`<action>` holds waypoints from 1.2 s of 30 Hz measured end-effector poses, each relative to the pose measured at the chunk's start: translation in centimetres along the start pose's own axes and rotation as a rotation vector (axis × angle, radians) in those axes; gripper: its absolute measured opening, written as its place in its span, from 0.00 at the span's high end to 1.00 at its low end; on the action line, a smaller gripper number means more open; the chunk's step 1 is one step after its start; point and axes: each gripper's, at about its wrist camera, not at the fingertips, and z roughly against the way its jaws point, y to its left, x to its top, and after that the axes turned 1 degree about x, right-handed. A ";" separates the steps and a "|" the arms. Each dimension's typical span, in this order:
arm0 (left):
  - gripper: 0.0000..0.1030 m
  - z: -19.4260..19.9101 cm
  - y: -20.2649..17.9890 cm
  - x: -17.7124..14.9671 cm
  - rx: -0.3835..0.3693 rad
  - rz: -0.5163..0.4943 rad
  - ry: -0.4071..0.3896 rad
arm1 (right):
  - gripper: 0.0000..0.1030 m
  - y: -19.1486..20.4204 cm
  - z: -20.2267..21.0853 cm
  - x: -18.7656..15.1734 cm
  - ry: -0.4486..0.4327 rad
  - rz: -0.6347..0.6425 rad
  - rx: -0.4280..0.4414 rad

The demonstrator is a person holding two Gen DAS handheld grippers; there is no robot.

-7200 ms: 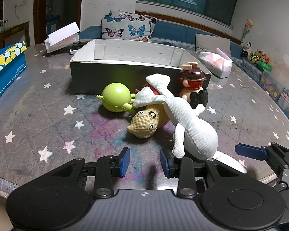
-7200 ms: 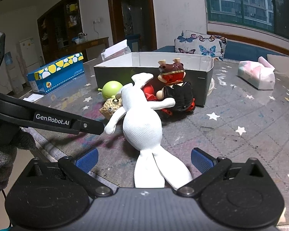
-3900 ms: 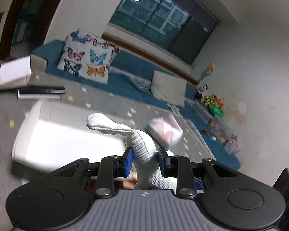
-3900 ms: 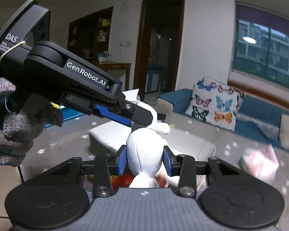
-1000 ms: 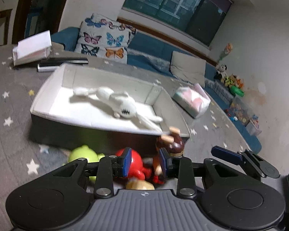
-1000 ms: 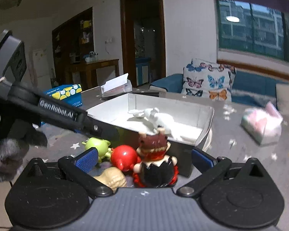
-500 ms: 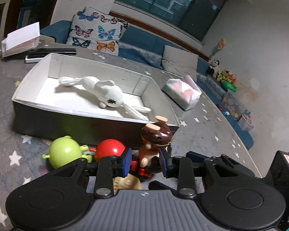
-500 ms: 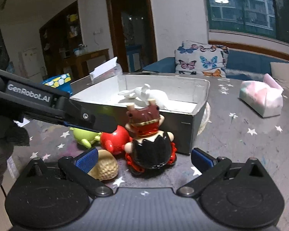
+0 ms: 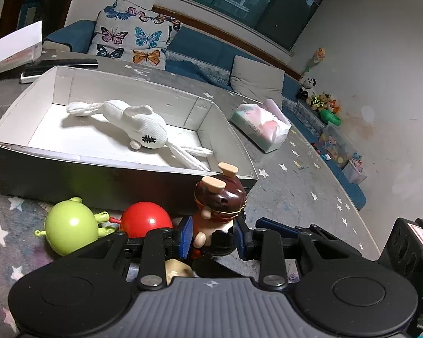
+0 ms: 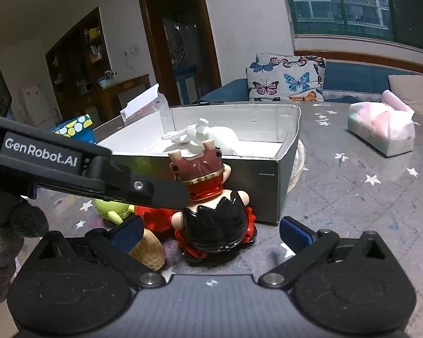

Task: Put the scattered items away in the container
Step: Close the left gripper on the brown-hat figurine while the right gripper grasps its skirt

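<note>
Left claw stands narrowly apart around the horned figurine, unclamped; right claw gapes wide. A squeeze at mid-body should lift it safely into the box.

tan toy — half hidden behind tool

White plush rabbit lies in box (four toys outside).
</note>
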 end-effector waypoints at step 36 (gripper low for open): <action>0.69 -1.0 1.2 -0.1 -0.077 0.086 0.013 | 0.17 -0.3 -2.3 0.1 0.020 -0.035 0.048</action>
